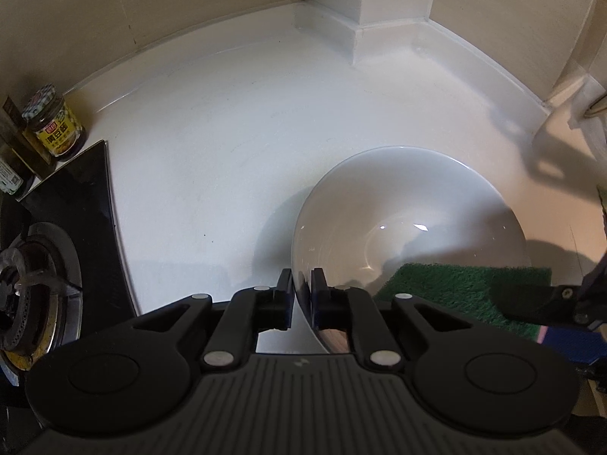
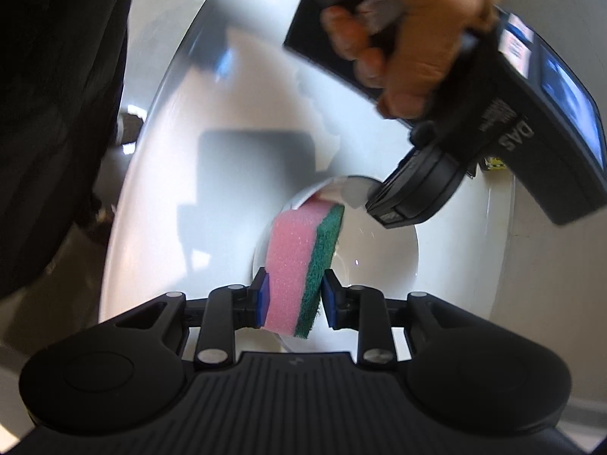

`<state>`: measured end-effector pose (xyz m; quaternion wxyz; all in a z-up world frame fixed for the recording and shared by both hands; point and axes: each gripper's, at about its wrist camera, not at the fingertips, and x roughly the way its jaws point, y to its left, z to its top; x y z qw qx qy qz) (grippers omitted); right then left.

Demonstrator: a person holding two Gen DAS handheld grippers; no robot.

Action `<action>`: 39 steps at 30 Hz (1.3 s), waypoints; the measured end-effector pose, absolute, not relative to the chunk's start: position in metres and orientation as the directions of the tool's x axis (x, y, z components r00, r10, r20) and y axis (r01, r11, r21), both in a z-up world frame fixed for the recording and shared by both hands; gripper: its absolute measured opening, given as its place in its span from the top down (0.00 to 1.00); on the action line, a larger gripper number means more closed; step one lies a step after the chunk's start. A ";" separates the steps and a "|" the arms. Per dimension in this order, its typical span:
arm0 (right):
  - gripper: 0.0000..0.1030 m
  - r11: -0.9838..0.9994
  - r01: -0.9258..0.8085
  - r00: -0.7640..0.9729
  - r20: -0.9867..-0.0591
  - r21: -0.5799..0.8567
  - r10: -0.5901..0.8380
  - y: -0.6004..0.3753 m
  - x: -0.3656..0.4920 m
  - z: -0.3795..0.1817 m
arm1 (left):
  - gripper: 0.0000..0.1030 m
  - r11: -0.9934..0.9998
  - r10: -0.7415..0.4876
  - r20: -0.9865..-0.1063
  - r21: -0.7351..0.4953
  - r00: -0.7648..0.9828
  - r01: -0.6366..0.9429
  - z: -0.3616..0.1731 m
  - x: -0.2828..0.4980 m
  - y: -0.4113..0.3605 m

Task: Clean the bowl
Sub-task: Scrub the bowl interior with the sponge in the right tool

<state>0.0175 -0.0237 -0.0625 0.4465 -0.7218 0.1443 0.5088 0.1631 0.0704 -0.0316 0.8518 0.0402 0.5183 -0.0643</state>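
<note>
A white bowl (image 1: 409,204) sits on the white counter (image 1: 212,144). My left gripper (image 1: 302,292) is shut on the bowl's near rim, one finger inside and one outside. My right gripper (image 2: 294,295) is shut on a pink and green sponge (image 2: 299,265) and holds it over the bowl (image 2: 379,258), its far end at the bowl's inside. In the left wrist view the sponge's green face (image 1: 455,284) lies across the bowl's right rim, with a right finger (image 1: 531,299) on it. The left gripper's body (image 2: 474,144) and the hand holding it show in the right wrist view.
A black gas hob (image 1: 49,250) with a burner lies at the left. A jar with a yellow label (image 1: 55,125) and a dark bottle (image 1: 11,159) stand by the wall behind it. A white pillar base (image 1: 353,22) juts out at the back corner.
</note>
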 end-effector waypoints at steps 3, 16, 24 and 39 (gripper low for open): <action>0.76 -0.540 -0.680 0.435 -0.866 -0.496 0.248 -0.023 0.019 -0.063 | 0.82 0.996 -0.058 -0.889 -0.023 0.454 0.083 -0.031 0.157 0.076; 0.76 -0.518 -0.710 0.390 -0.879 -0.477 0.275 -0.016 0.017 -0.054 | 0.89 0.996 -0.058 -0.883 -0.020 0.466 0.086 -0.036 0.151 0.077; 0.76 -0.538 -0.676 0.455 -0.859 -0.504 0.234 -0.024 0.018 -0.056 | 0.90 0.990 -0.039 -0.881 0.029 0.472 0.137 -0.038 0.157 0.071; 0.76 -0.268 -0.829 0.367 -0.840 -0.490 0.399 -0.009 0.034 -0.038 | 0.92 0.991 -0.066 -0.881 -0.003 0.468 0.136 -0.038 0.152 0.074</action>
